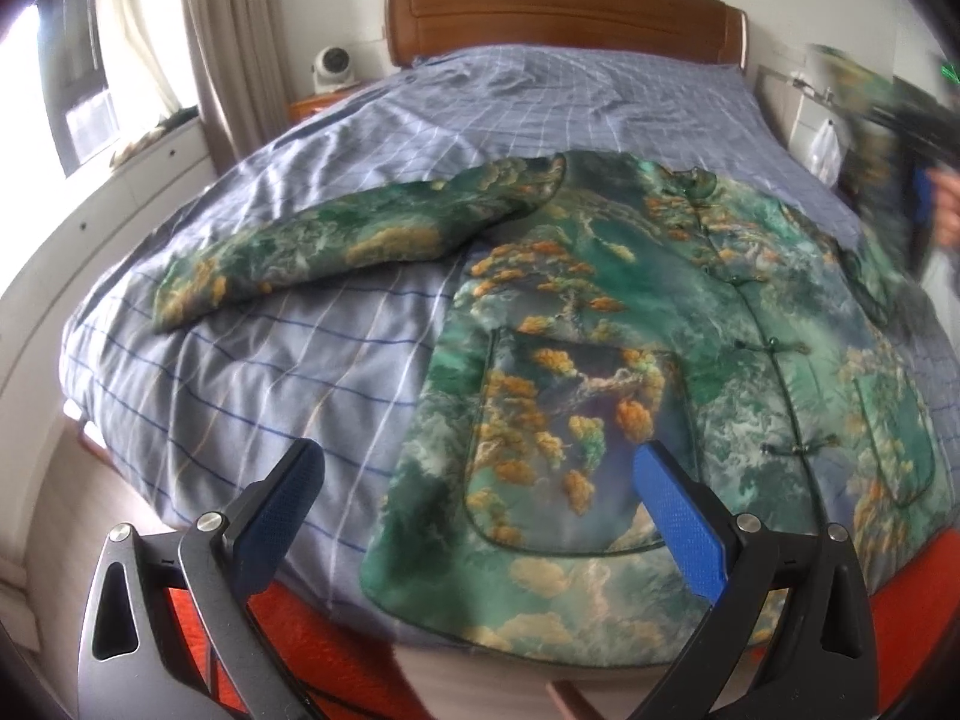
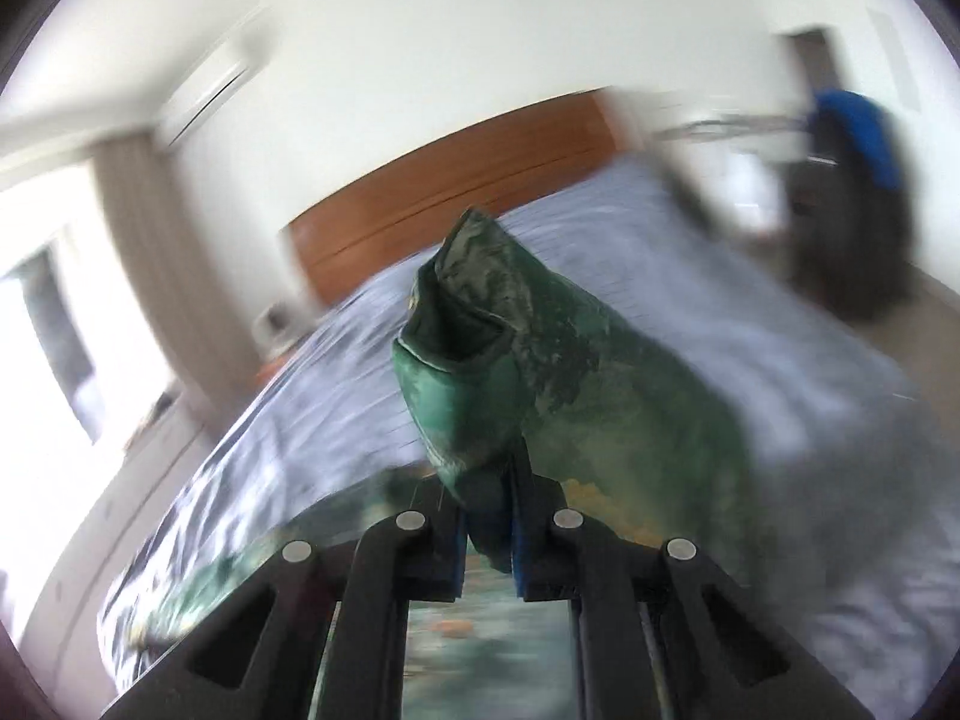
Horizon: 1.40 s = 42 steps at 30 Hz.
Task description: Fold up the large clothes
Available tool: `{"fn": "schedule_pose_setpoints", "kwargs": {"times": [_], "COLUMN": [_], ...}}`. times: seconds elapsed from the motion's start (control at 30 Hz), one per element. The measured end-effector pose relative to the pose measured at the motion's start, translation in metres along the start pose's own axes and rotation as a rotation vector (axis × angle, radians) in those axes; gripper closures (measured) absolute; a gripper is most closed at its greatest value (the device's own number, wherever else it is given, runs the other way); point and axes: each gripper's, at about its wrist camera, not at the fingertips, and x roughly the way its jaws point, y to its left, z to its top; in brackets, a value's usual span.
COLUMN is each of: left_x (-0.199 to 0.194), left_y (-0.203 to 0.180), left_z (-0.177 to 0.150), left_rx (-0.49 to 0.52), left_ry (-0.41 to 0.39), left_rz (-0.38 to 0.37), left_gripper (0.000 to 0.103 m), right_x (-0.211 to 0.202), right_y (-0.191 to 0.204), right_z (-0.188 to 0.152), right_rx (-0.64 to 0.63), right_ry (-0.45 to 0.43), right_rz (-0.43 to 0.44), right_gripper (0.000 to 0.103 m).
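jacket (image 1: 630, 372): flat on bed (image 1: 270, 372), front up, buttoned
done: only right sleeve (image 2: 540, 354) lifted
left: both sleeves, body fold
right hand-held gripper (image 2: 487, 531): clenched on sleeve cuff
left hand-held gripper (image 1: 480, 498): released, hovering over hem

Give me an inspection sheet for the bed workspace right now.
Surface: bed with blue checked cover, wrinkled.
Job's things: green printed jacket lying front up, buttoned, one sleeve spread sideways; other sleeve lifted.
Clutter: nothing seen on the bed.
Grippers: left claw open above the hem; right claw shut on the lifted sleeve.
Cables: nothing seen.
Surroundings: wooden headboard, curtain, small white fan.
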Motion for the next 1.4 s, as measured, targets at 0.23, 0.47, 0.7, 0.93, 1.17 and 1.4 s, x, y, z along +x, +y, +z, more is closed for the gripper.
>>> {"fn": "schedule_pose_setpoints", "kwargs": {"times": [0.23,0.47,0.7,0.93,1.17,1.4], "left_x": [0.000,0.008,0.004,0.002,0.000,0.001], "left_y": [0.024,0.021,0.004,-0.017,-0.021,-0.009], "left_z": [-0.014,-0.021,-0.012,-0.002,0.006,-0.004], "left_rx": [-0.043,-0.018,0.018,0.053,0.006,-0.118], "left_ry": [0.017,0.022,-0.030,-0.034,-0.050,-0.043], "left_rz": [0.019,0.018,-0.056,-0.098,-0.106,-0.142], "left_gripper": [0.000,0.000,0.000,0.000,0.000,0.000], "right_x": [0.127,0.153,0.037,-0.065,-0.144,-0.162], "right_y": [0.136,0.133,0.137,0.109,0.072,0.052], "right_z": [-0.103,-0.168,-0.205,-0.264,-0.294,-0.300], "right_rx": [-0.229,-0.141,-0.213,-0.381,-0.447,-0.398], "right_ry": [0.170,0.375,0.317,0.322,0.218,0.156], "right_rz": [0.007,0.117,0.099,-0.039,-0.185,-0.283], "right_gripper": [0.063,0.024,0.011,0.008,0.008,0.008]}}
